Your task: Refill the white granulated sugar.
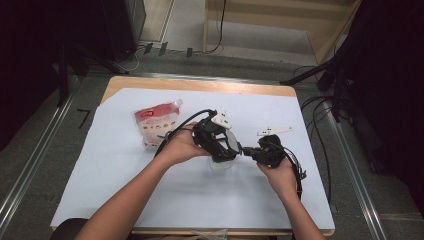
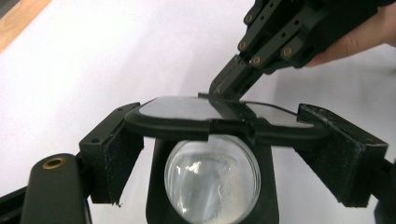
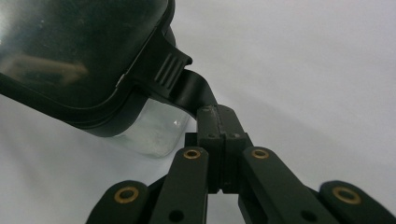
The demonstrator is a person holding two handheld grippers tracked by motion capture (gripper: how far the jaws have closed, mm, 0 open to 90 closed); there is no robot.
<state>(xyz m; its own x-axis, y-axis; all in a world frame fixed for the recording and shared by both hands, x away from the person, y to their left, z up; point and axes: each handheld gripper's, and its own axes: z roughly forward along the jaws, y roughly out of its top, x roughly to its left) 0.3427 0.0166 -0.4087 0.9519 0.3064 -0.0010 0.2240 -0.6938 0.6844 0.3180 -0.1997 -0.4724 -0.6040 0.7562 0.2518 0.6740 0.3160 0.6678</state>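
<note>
Well to the left of the left gripper (image 1: 226,150), a red-and-white spouted pouch (image 1: 156,121) lies flat on the white-covered counter (image 1: 115,165), spout pointing to the far right and clear of the work. The left gripper clamps a clear glass jar (image 2: 212,179) by the sides of its black lid (image 2: 187,114), held tilted just above the counter. The right gripper (image 3: 212,116), just right of it, is pinched tight on the lid's latch tab (image 3: 194,91), which points toward it.
</note>
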